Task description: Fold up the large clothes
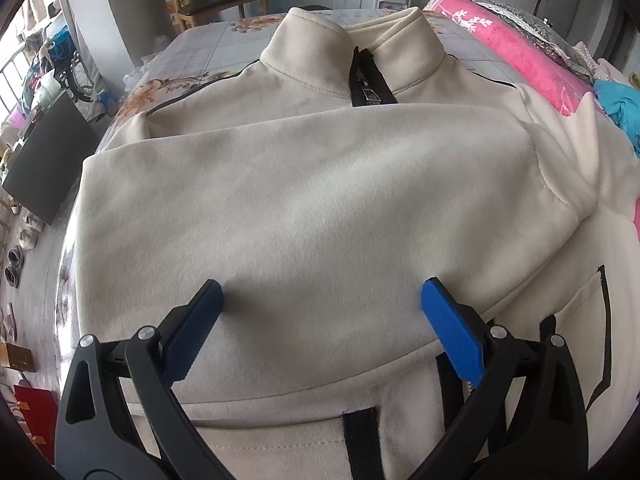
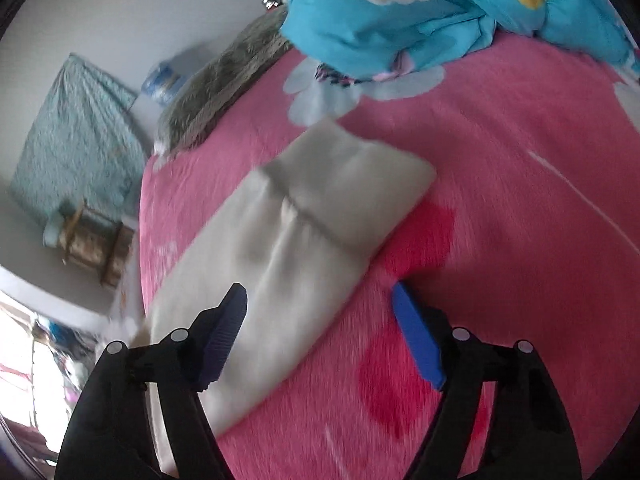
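A cream zip jacket (image 1: 320,184) lies front-up on the bed, collar (image 1: 316,52) at the far end and black zipper (image 1: 370,80) below it. One sleeve is folded across its chest. My left gripper (image 1: 322,292) stands open over that folded sleeve, blue pads wide apart, nothing pinched between them. In the blurred right wrist view the other cream sleeve (image 2: 304,216), cuff at the far end, stretches out over the pink blanket (image 2: 500,160). My right gripper (image 2: 320,292) hovers open above the sleeve's near part, its left finger over the cloth and its right finger over the blanket.
A blue patterned quilt (image 2: 400,12) is bunched at the far side of the pink blanket, a grey fuzzy cover (image 2: 224,84) beside it. Left of the bed stand a dark panel (image 1: 48,160) and shoes on the floor; a wooden chair (image 1: 224,0) stands beyond.
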Demonstrator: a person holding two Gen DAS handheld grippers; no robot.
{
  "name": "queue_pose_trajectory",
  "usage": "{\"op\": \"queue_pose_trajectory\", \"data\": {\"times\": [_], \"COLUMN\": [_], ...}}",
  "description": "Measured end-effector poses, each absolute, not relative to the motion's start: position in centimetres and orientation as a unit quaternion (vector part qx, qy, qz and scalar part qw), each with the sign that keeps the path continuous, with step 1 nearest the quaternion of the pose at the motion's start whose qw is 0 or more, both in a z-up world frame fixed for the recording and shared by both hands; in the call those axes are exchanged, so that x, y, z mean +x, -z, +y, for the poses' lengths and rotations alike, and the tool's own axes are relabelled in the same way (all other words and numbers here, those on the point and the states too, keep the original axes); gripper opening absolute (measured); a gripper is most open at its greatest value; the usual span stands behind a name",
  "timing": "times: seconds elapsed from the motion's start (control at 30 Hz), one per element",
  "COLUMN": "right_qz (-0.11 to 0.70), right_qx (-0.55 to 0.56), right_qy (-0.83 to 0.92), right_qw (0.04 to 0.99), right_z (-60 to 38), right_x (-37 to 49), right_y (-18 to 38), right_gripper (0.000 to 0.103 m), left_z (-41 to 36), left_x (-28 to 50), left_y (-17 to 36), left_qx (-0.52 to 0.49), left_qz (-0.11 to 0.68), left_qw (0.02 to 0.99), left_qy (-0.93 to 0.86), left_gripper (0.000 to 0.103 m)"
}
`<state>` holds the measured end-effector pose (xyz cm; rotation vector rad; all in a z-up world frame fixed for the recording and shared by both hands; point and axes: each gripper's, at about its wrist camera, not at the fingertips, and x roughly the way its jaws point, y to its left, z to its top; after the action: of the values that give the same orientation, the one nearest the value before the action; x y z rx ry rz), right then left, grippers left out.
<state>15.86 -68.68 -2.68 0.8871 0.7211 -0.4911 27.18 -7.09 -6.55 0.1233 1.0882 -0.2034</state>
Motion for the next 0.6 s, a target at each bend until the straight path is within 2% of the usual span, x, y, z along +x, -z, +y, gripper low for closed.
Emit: {"op": "queue_pose_trajectory", "data": {"times": [0.1,0.17,0.3,0.37,0.4,0.47,0.6], "right_qz": [0.33,0.325,0.299,0.293,0.288,0.276,0.26], "right_qx": [0.423,0.433,0.454,0.442,0.431,0.396,0.328], "right_qy": [0.24,0.248,0.255,0.257,0.255,0.249,0.229], "right_qw": [0.809,0.803,0.799,0.808,0.817,0.84,0.879], "right_z": [-69.8,-70.8,-71.8,-71.3,-71.0,-69.8,-67.0], "right_x": [16.5,16.3,15.8,15.6,15.6,15.6,15.5], "right_y": [3.1,3.4,4.2,3.6,3.0,1.3,-2.7], "right_gripper": [0.065,0.052,0.036,0.02,0.015,0.009,0.009], "left_z": [-7.1,-7.0,-7.1,-7.1,-7.1,-7.1,-7.1], "left_x": [27.0,27.0,27.1,27.1,27.2,27.1,27.0], "left_y": [6.6,6.6,6.6,6.6,6.6,6.5,6.6], "left_qx": [0.054,0.052,0.049,0.048,0.047,0.045,0.042], "left_qz": [0.509,0.505,0.505,0.506,0.506,0.504,0.497], "left_qw": [0.854,0.857,0.858,0.857,0.857,0.859,0.863], "left_qy": [0.091,0.089,0.084,0.083,0.082,0.081,0.076], "left_gripper": [0.097,0.097,0.097,0.097,0.097,0.097,0.096]}}
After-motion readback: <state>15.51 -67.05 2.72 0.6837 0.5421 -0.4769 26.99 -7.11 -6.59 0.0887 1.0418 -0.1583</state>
